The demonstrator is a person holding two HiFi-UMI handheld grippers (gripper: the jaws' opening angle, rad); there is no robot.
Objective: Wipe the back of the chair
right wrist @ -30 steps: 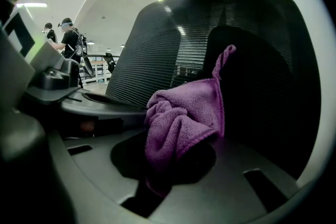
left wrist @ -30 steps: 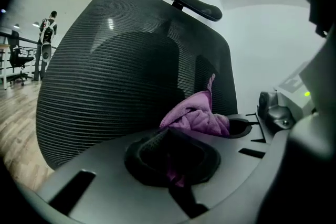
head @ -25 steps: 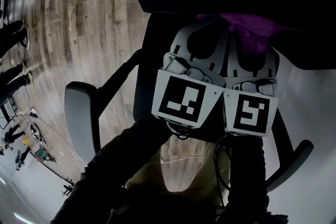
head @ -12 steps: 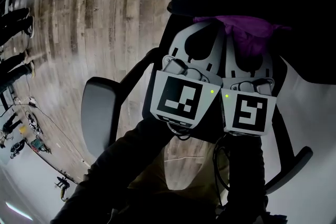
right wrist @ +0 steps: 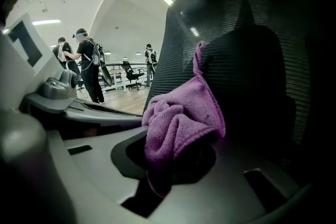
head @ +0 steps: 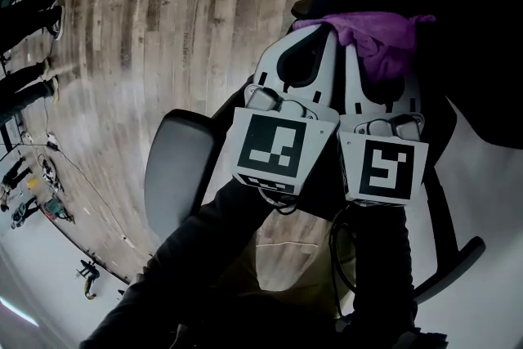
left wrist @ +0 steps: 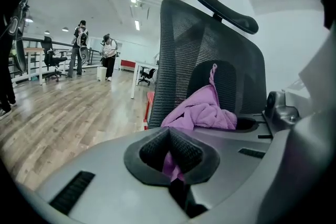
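Room: wood floor (head: 163, 29) is shining under you, with people (left wrist: 81, 52) standing far off.
Chair back (left wrist: 210, 55): black bendy mesh is curving up just ahead of you, ready for wiping.
Cloth (right wrist: 181, 118): soft, fuzzy and purple, it is bunching up right by the mesh.
Right claw (right wrist: 173, 157): you are squeezing the cloth tight so it cannot fall.
Left claw (left wrist: 169, 139): you are pinching a corner too, I think, helping to steady it.

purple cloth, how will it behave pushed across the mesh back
Probably floppy: the purple cloth bunches in soft folds over the right gripper. Likely light, since a small pinch holds it all up. Its nubby pile may drag rather than slide on the mesh chair back.
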